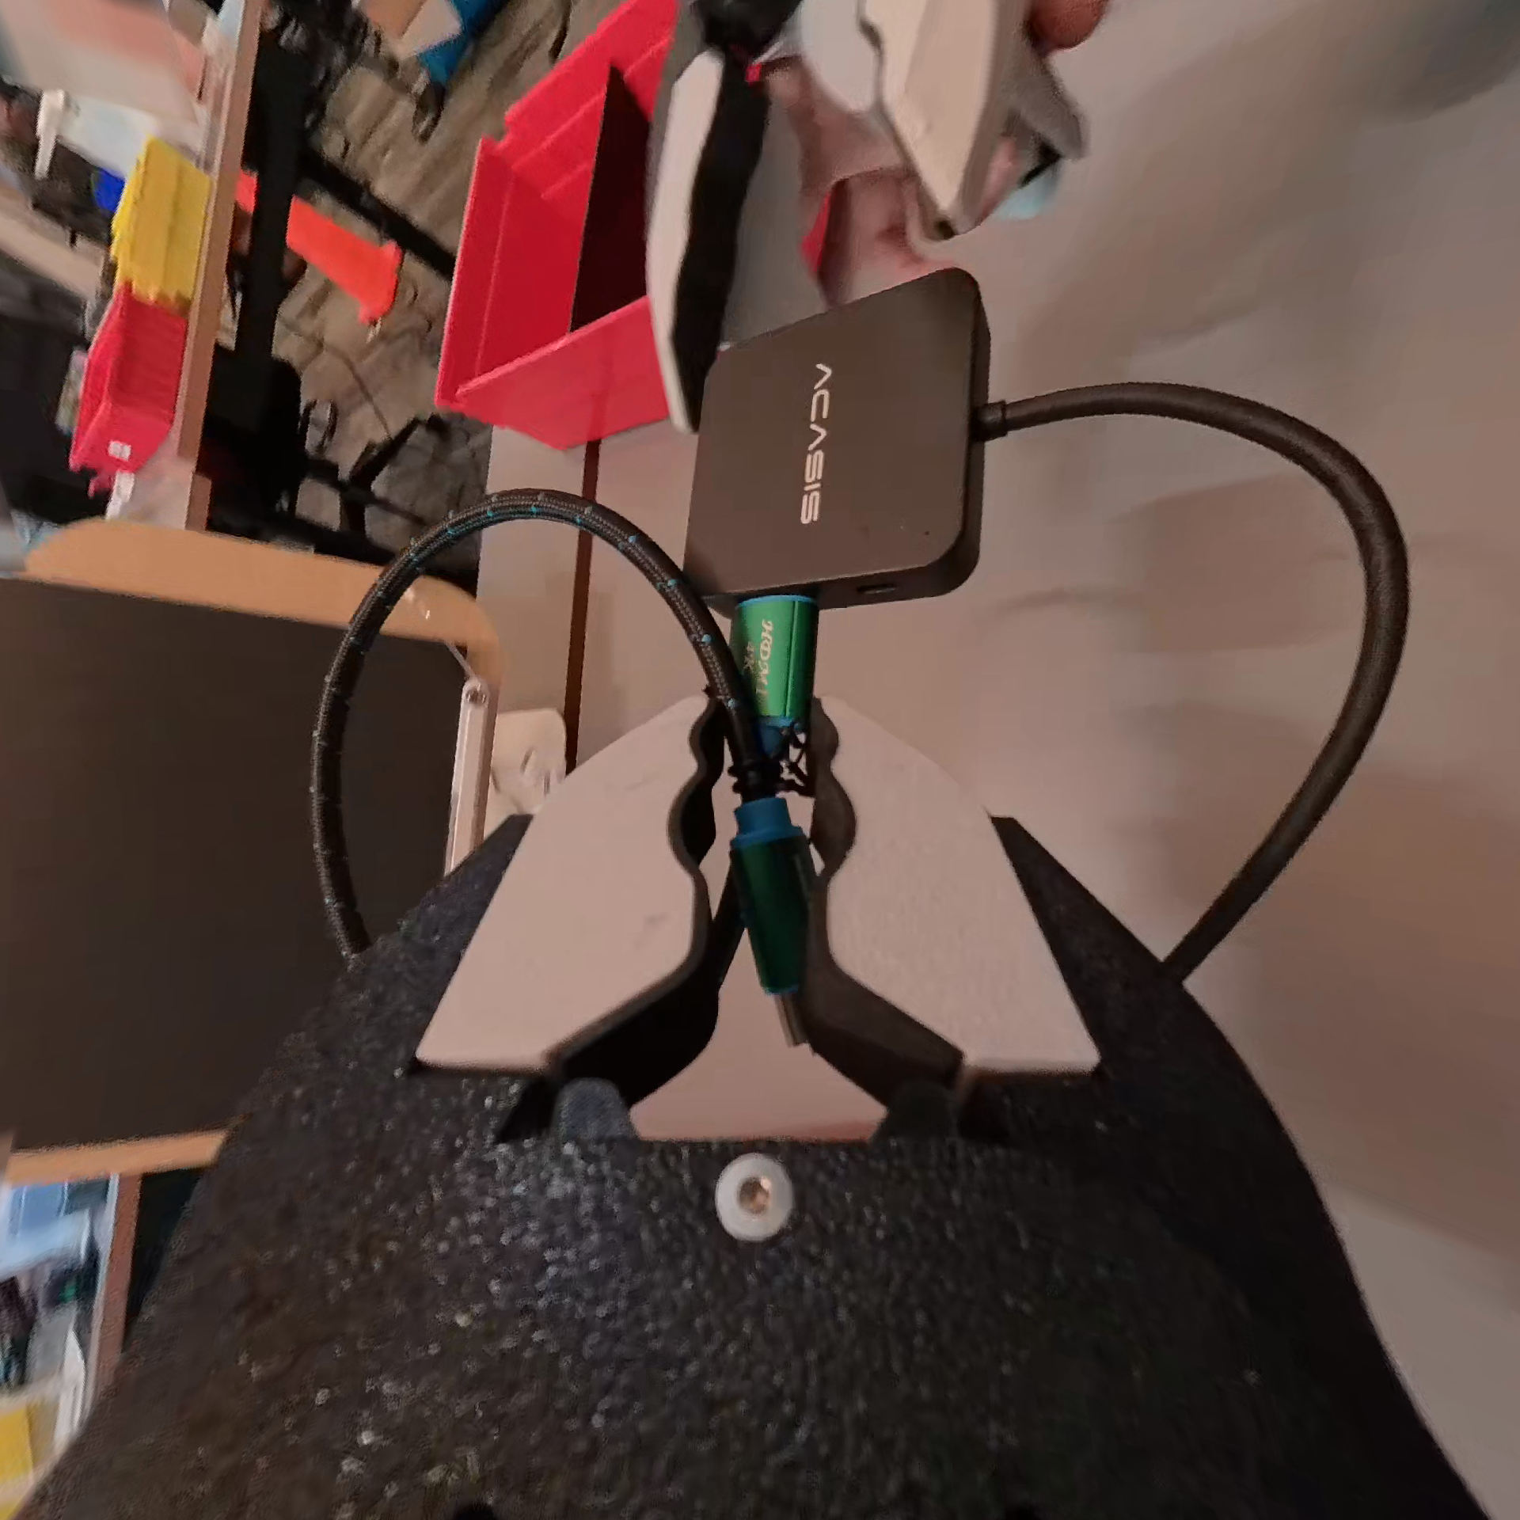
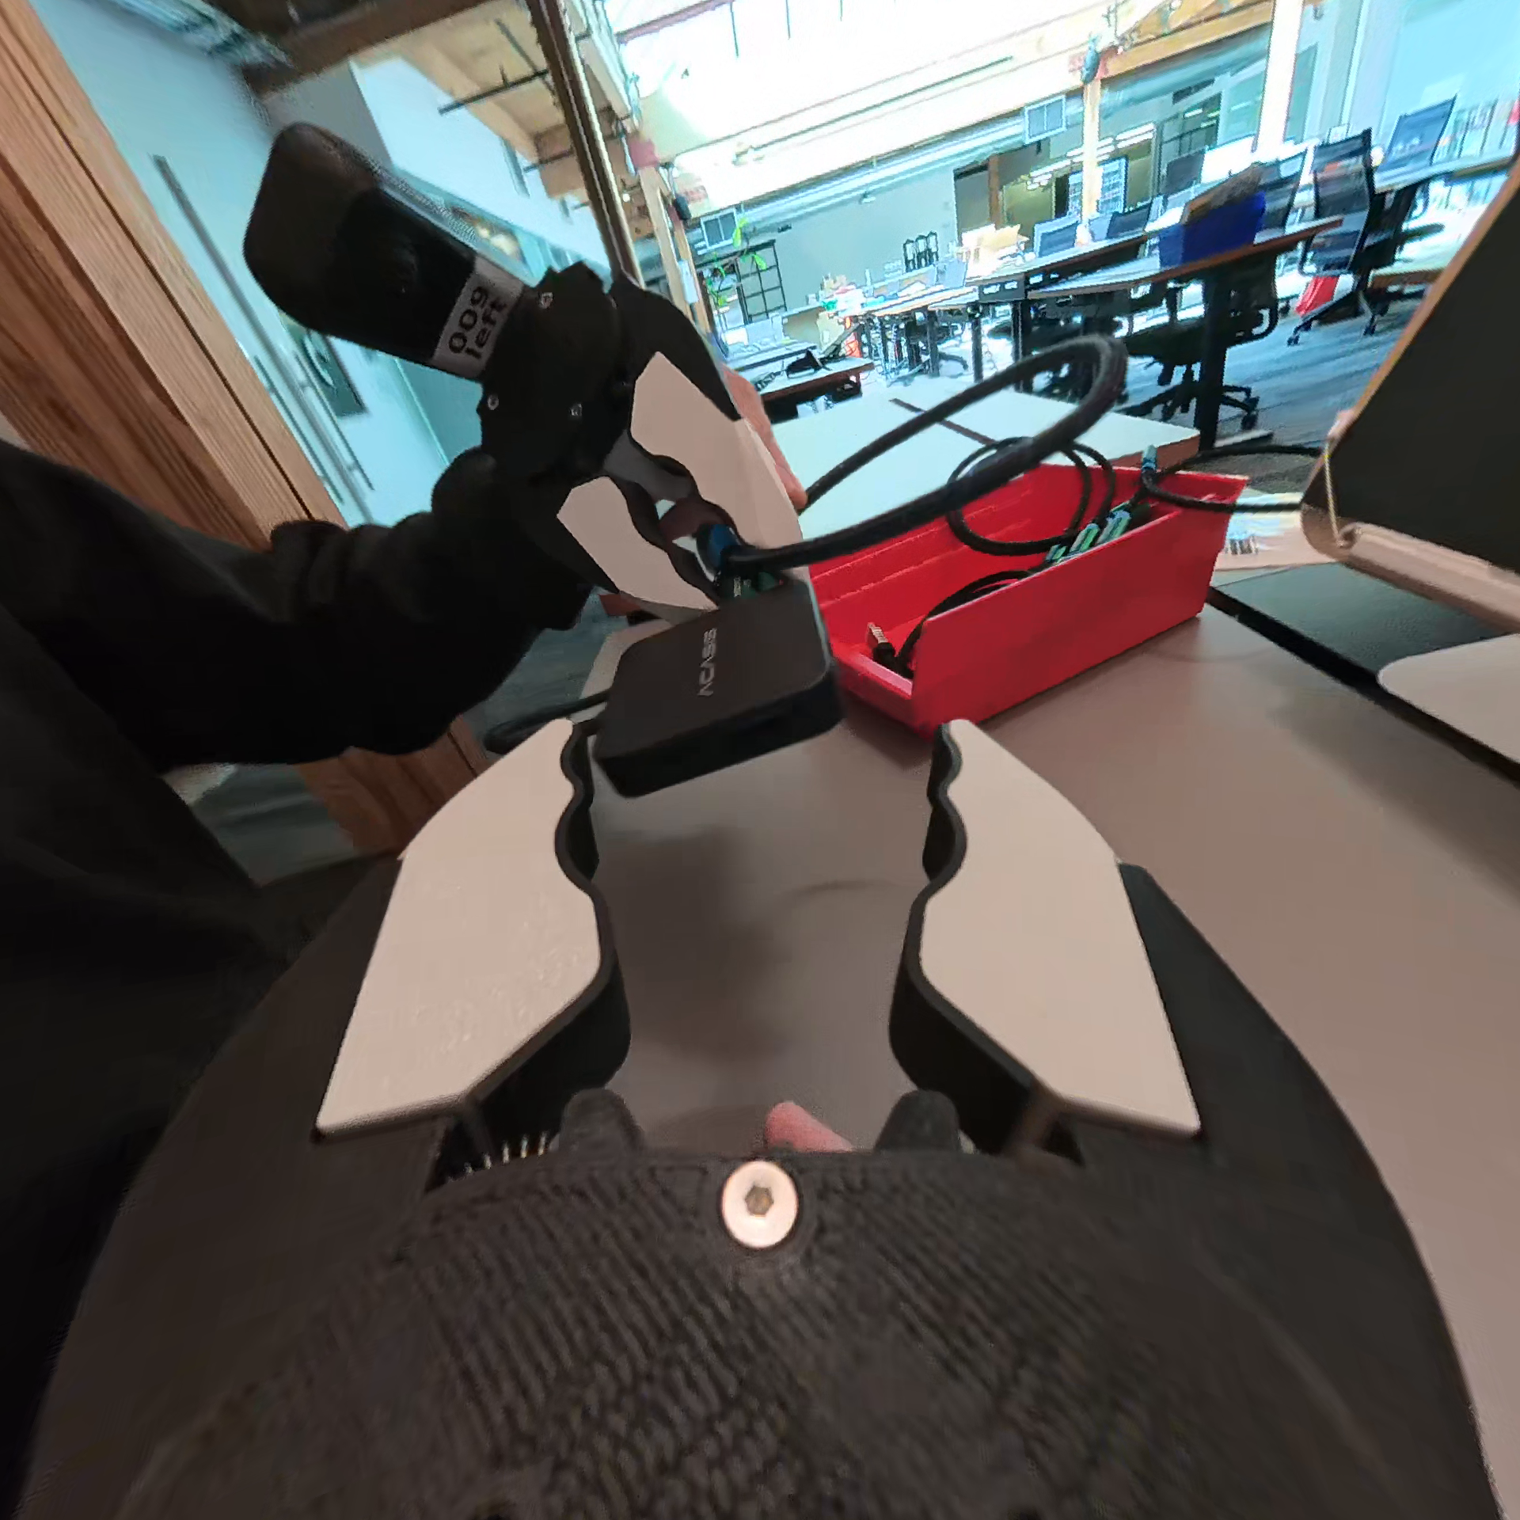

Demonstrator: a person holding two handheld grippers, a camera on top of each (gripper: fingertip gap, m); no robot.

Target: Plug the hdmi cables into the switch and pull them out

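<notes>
Two grippers: left gripper (image 1: 761, 740) clamps green plug (image 1: 773, 658); right gripper (image 2: 757, 757) wide, level.

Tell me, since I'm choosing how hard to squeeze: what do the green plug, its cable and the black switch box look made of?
Green plug: looks like metal, with a satin coloured sheen. Its cable: woven fabric braid, black with blue flecks. Switch box: smooth matte dark shell with rounded corners, plastic or coated metal; can't tell which.

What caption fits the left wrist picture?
Left gripper clamps a green HDMI plug seated in the black switch on the table.
</notes>
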